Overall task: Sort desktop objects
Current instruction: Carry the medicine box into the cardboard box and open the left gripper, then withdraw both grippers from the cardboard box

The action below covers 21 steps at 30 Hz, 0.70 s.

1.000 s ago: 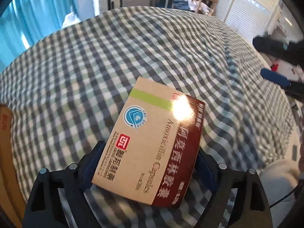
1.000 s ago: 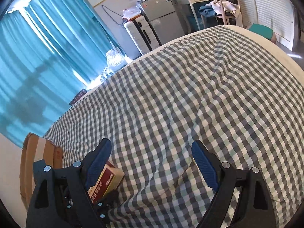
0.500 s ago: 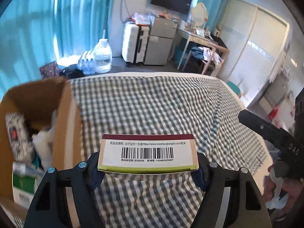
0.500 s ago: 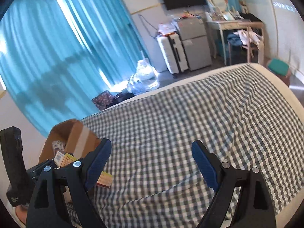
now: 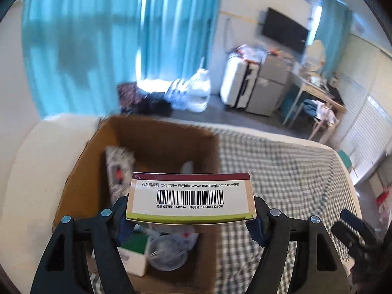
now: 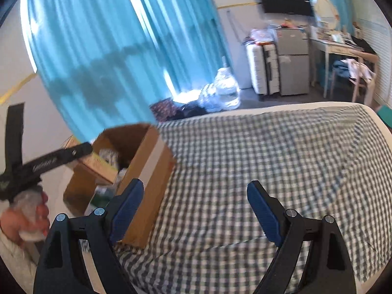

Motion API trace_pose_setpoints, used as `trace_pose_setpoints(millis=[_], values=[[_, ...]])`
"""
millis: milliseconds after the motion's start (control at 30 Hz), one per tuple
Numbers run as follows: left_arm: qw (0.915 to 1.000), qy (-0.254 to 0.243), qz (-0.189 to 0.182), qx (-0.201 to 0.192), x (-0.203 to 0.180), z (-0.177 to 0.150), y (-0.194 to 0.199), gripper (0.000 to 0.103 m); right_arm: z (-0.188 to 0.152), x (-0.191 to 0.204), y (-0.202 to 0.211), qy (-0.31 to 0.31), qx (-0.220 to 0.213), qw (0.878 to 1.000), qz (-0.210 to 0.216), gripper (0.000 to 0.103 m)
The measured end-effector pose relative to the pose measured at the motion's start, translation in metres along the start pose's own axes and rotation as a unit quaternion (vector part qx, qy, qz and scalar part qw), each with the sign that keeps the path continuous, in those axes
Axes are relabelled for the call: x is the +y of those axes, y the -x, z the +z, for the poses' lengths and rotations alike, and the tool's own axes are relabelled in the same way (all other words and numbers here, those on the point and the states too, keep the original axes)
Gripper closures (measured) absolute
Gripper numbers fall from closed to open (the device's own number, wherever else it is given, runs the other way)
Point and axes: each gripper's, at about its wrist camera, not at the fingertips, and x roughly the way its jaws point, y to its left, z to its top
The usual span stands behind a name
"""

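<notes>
Your left gripper (image 5: 191, 216) clamps the medicine box (image 5: 190, 198) by its ends, barcode face up, over the open cardboard box (image 5: 156, 137). From your right gripper (image 6: 193, 208), jaws spread and empty above the checked bed (image 6: 269, 152), that cardboard box sits at ten o'clock.

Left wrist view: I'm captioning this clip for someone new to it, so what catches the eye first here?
The medicine box, barcode side facing the camera, sits clamped between the jaws of the left gripper, right above the open cardboard box already holding sorted items. Behind them hang bright teal curtains. In the right wrist view, the right gripper stands open and empty over the checked bedspread.
</notes>
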Motion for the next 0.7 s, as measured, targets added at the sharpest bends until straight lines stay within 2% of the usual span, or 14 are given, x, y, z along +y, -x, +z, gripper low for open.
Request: trace_pose_setpoints(millis=[100,133,200,267,400,500,600,700], values=[[0.9996,0.014,0.026,0.0,0.015,-0.004,0.004,0.016,-0.006,0.022,-0.013,0.027,0.017,0.999,-0.001,0.015],[0.9993,0.015,0.034,-0.007,0.016,-0.008,0.007,0.012,-0.008,0.027,-0.014,0.034,0.016,0.999,-0.004,0.014],[0.9988,0.016,0.039,-0.022,0.015,-0.006,0.016,0.009,-0.007,0.037,-0.013,0.044,0.012,0.999,-0.004,0.012],[0.9982,0.012,0.051,-0.028,0.013,-0.004,0.025,0.001,-0.006,0.045,-0.009,0.052,0.005,0.999,-0.003,0.011],[0.9946,-0.007,0.086,-0.059,0.004,-0.011,0.051,0.0,-0.005,0.06,0.006,0.064,-0.028,0.997,-0.026,0.0],[0.9936,-0.021,0.087,-0.069,0.002,-0.017,0.057,0.0,-0.009,0.063,0.01,0.072,-0.048,0.995,-0.048,0.0],[0.9935,-0.019,0.091,-0.065,-0.002,-0.033,0.057,0.0,-0.019,0.06,0.003,0.064,-0.045,0.994,-0.07,0.0],[0.9948,0.004,0.081,-0.063,-0.002,-0.053,0.055,0.0,-0.034,0.048,-0.011,0.044,-0.014,0.995,-0.085,0.0]])
